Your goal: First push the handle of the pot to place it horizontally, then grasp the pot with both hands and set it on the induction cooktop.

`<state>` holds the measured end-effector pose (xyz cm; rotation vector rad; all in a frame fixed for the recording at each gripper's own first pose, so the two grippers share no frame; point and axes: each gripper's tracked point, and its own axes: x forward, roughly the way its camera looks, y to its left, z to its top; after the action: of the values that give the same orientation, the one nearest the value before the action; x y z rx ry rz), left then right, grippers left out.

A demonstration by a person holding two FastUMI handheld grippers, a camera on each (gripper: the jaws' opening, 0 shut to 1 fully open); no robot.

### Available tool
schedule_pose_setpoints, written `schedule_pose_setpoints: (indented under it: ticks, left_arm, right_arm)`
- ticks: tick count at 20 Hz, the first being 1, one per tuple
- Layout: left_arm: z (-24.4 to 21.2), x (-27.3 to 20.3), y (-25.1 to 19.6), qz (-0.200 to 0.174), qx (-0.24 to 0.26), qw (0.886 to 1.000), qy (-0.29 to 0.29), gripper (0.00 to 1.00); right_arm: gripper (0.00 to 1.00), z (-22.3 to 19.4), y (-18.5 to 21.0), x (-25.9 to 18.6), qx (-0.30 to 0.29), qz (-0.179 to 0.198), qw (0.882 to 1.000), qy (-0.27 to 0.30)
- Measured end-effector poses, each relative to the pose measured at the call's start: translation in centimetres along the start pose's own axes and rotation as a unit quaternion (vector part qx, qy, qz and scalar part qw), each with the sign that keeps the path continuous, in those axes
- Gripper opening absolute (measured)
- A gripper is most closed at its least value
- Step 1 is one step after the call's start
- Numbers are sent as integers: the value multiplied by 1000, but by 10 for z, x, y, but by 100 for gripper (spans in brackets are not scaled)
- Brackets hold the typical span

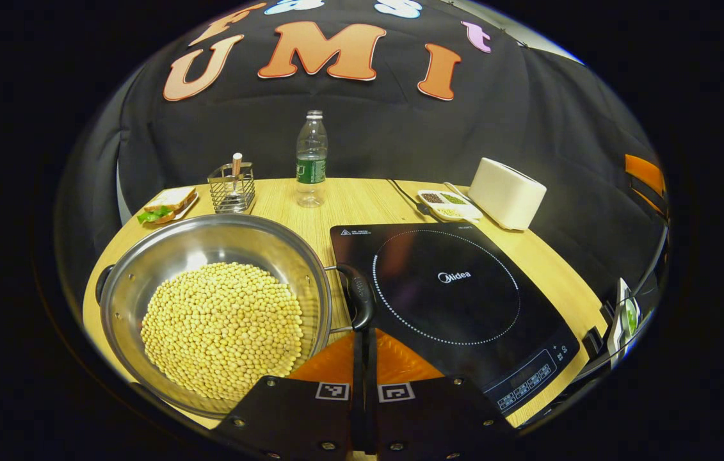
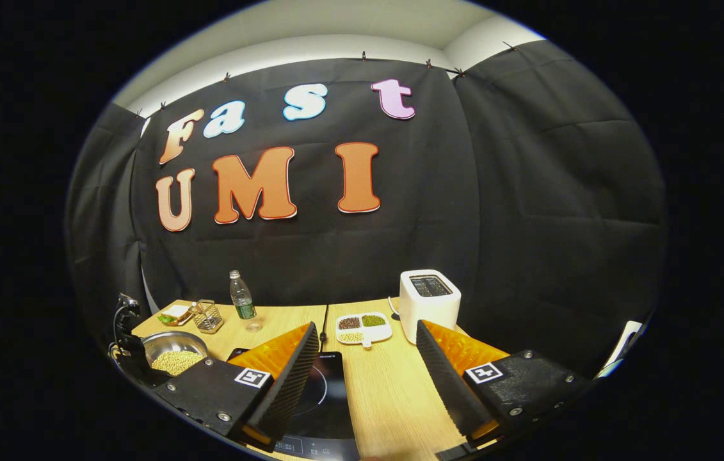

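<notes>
two grippers: the left gripper [image 1: 365, 346] has its fingers pressed together, tips just at the pot's near black handle [image 1: 360, 296], whether touching i cannot tell; the right gripper [image 2: 365, 371] is spread wide above the table [image 2: 394, 397]; the pot [image 1: 208, 256], full of beans [image 1: 221, 330], sits on the table just left of the cooktop [image 1: 451, 288], not on it, one handle on each side; behind stand a bottle [image 1: 311, 160], a toaster [image 1: 506, 193], a wire rack [image 1: 232, 189], a sandwich plate [image 1: 168, 205] and a divided dish [image 1: 448, 203].
</notes>
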<state>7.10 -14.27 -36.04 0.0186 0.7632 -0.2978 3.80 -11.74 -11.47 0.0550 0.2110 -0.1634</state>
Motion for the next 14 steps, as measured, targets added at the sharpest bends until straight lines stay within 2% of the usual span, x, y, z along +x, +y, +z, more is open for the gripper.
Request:
schedule_pose_setpoints:
  ticks: [5, 10, 14]
  left_arm:
    - [9, -5, 2, 1, 1, 1000, -9, 4]
    - [43, -39, 6, -4, 8, 998, -63, 2]
    - [78, -82, 40, 24, 24, 991, -128, 2]
  right_arm:
    - [95, 5, 5, -6, -3, 2, 1000, -4]
    - [95, 15, 23, -16, -6, 8, 1000, -14]
    - [95, 21, 50, -22, -11, 21, 1000, -20]
